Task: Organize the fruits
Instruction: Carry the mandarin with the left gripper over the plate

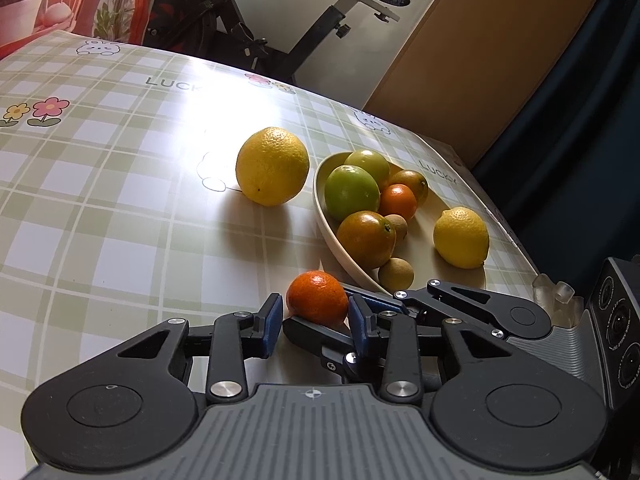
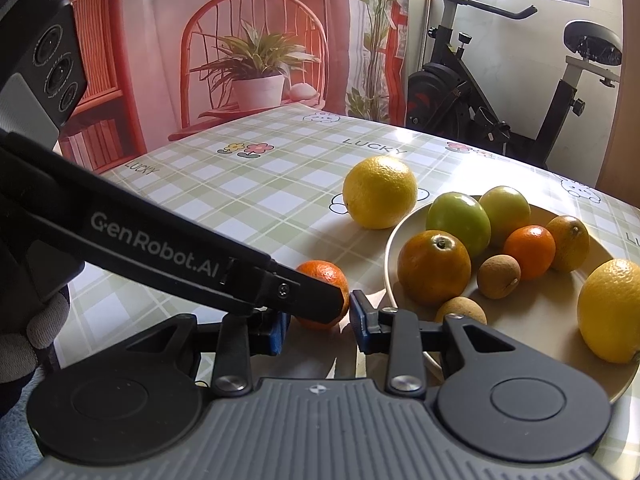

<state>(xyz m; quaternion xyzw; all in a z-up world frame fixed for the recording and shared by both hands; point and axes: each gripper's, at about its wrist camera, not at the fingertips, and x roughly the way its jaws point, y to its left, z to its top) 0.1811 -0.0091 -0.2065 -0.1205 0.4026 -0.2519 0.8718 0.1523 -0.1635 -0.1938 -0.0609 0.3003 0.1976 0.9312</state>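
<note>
A small orange mandarin (image 1: pixel 318 298) (image 2: pixel 322 276) rests on the checked tablecloth beside a cream bowl (image 1: pixel 320 204) (image 2: pixel 390 248). My left gripper (image 1: pixel 316 320) is shut on it, a blue pad on each side. From the right wrist view its finger (image 2: pixel 200 256) crosses in front of the fruit. My right gripper (image 2: pixel 318 328) straddles the same mandarin at right angles, open with a little slack, and its arm (image 1: pixel 480 312) reaches in from the right. The bowl holds a lemon (image 1: pixel 460 238) (image 2: pixel 612 316), green fruits (image 1: pixel 351 192) (image 2: pixel 458 222), oranges and small brown fruits.
A large yellow lemon (image 1: pixel 272 166) (image 2: pixel 380 192) lies on the cloth left of the bowl. The table edge (image 1: pixel 516 248) curves close behind the bowl. An exercise bike (image 1: pixel 240 36) (image 2: pixel 480 80) stands beyond the table. A gloved hand (image 2: pixel 24 340) holds the left gripper.
</note>
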